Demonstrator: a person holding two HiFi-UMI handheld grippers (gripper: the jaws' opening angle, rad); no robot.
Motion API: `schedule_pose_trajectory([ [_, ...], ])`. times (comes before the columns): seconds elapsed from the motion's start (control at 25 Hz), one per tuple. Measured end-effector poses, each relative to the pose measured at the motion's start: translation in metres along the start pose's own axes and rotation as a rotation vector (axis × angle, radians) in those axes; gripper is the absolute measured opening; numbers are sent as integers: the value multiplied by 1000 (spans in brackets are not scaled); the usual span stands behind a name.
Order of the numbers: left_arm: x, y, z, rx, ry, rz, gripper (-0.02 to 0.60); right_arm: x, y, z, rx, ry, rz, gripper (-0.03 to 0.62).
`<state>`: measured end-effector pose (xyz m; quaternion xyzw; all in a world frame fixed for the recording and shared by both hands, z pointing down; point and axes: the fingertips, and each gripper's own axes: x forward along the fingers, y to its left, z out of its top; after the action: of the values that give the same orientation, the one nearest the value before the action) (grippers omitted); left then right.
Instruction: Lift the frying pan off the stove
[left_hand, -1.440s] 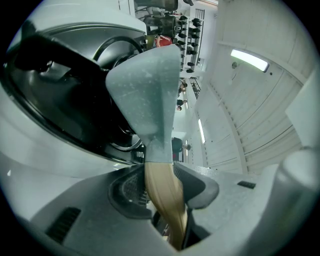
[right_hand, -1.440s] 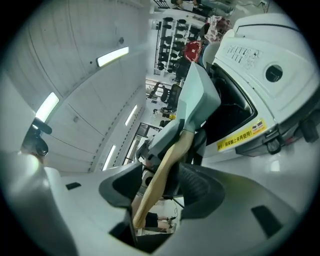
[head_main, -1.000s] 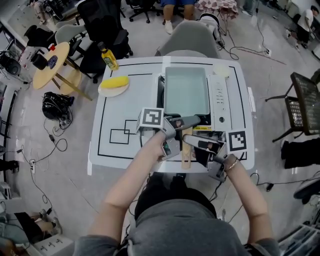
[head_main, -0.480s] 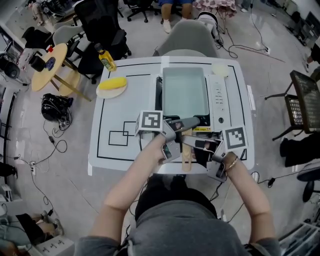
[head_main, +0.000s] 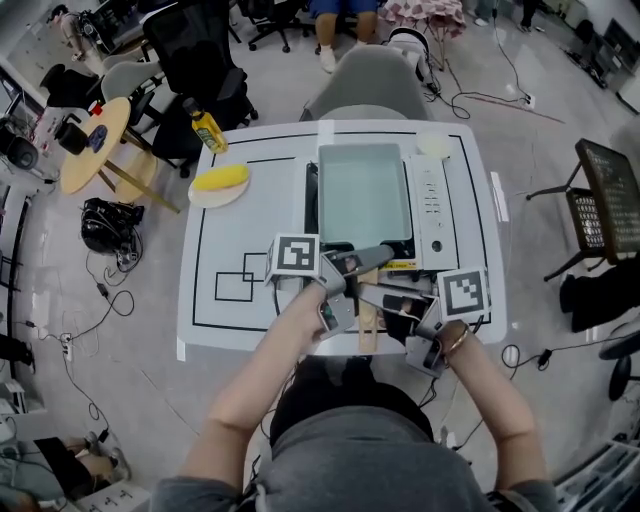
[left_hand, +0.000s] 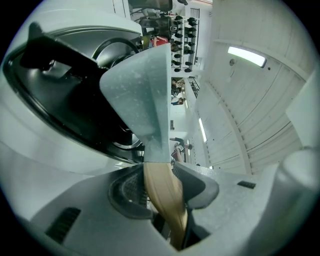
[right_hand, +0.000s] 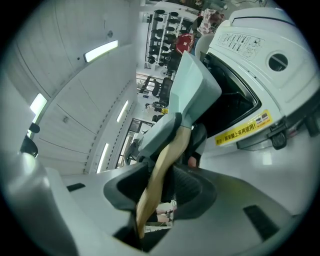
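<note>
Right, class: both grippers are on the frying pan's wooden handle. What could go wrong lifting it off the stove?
1. The left gripper and right gripper clamp only the wooden handle, at one end of the long frying pan; its far end may droop and knock the stove.
2. The rounded handle could twist in their grip.

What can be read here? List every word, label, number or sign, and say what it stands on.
No text is clear enough to quote.
Yellow sticker on the stove front: dark characters, too blurred to read.
Control panel: printed labels, too small to read.
Yellow bottle: label too small to read.
Marker cubes: black-and-white square patterns, no words.
</note>
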<state>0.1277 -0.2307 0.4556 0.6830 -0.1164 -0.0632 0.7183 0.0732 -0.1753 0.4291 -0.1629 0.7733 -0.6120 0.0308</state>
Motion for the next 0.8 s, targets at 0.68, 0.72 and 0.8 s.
schedule_pose_trajectory([
  [0.68,-16,-77,4,219,-35,-58,138,3,59,12,-197,-28,22,156],
  [0.72,-17,-83,5,232,-39,-63,138,3,64,13,-209,-28,26,156],
  [0.8,-21,-91,8,252,-47,-63,138,5,73,16,-231,-29,32,158],
])
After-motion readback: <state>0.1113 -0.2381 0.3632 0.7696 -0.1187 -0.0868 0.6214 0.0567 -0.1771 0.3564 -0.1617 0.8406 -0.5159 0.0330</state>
